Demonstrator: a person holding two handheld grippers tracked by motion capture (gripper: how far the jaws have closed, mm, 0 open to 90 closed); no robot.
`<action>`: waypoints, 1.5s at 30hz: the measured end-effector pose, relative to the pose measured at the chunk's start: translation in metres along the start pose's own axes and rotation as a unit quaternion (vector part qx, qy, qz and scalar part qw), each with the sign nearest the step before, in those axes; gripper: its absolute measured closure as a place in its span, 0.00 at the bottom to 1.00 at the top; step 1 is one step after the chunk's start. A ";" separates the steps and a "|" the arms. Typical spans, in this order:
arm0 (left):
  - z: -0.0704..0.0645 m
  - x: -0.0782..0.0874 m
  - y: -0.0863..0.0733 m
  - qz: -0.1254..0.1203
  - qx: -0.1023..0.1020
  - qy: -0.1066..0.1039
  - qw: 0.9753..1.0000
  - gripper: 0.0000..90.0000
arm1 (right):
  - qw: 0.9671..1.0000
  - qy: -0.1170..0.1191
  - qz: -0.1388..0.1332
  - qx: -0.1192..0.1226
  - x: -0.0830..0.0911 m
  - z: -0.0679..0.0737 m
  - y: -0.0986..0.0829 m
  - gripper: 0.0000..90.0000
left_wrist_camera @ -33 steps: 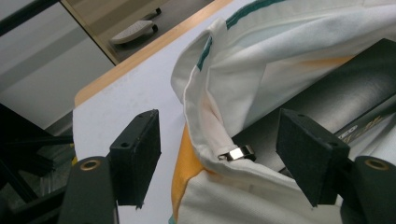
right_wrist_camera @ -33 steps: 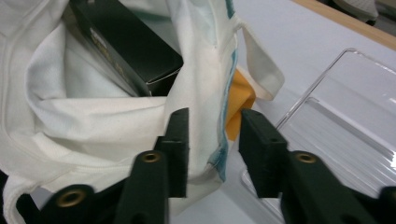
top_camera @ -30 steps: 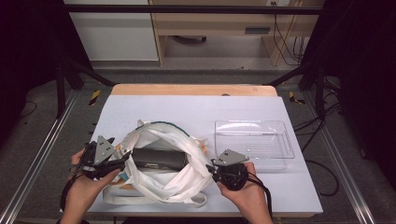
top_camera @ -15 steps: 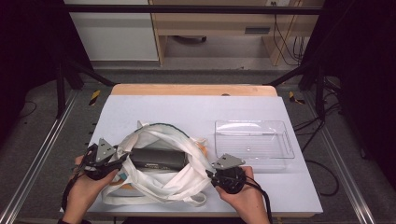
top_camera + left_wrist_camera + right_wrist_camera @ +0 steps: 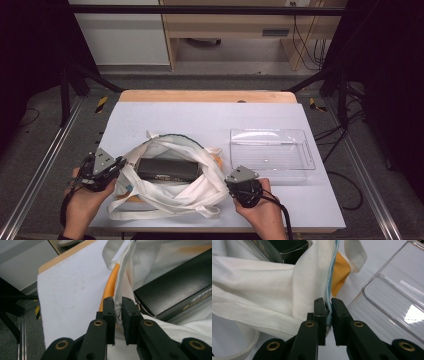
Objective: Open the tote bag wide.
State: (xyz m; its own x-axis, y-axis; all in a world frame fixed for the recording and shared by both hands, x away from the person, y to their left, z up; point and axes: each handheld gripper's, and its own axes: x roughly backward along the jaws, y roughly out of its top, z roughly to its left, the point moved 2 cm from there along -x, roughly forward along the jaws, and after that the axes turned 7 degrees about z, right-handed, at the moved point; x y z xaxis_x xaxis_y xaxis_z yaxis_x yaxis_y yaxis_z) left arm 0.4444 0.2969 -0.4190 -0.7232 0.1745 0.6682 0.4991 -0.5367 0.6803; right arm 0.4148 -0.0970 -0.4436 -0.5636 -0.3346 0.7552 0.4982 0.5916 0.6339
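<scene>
The table (image 5: 210,117) has a pale blue-white top with a wooden strip along its far edge. Past that edge is a grey floor (image 5: 220,80), and behind it stand a white cabinet (image 5: 122,37) and a wooden bench (image 5: 235,20) with black cables (image 5: 300,40) hanging down near it. Metal rails (image 5: 40,170) run along both sides of the table, and the corners of the room are dark.

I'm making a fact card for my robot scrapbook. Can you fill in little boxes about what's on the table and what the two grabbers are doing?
table: white top
bag: white cloth bag, mouth held open
inside bag: black box
left gripper: shut on the bag's left edge
right gripper: shut on the bag's right edge
beside bag: clear plastic tray, empty, at the right
hands: one on each gripper
</scene>
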 end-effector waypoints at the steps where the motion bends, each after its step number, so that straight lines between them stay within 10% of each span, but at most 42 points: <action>1: 0.001 -0.002 -0.002 0.006 -0.003 0.004 1.000 0.91 | 1.000 0.001 0.002 0.001 -0.001 0.000 0.000 0.93; 20: 0.004 -0.039 -0.021 0.040 0.012 -0.029 0.999 0.91 | 1.000 0.005 0.027 0.001 -0.016 -0.002 -0.007 0.94; 45: 0.000 -0.028 -0.028 0.046 0.001 -0.038 0.998 0.91 | 1.000 0.000 0.026 -0.009 -0.018 -0.013 -0.014 0.94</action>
State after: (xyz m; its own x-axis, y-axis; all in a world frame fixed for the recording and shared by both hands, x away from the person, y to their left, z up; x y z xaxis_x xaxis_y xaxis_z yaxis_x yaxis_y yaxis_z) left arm 0.4502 0.3076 -0.4567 -0.6354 0.1870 0.7492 0.5626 -0.5525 0.6150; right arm 0.4264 -0.1083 -0.4641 -0.5360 -0.3036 0.7878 0.5389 0.5953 0.5961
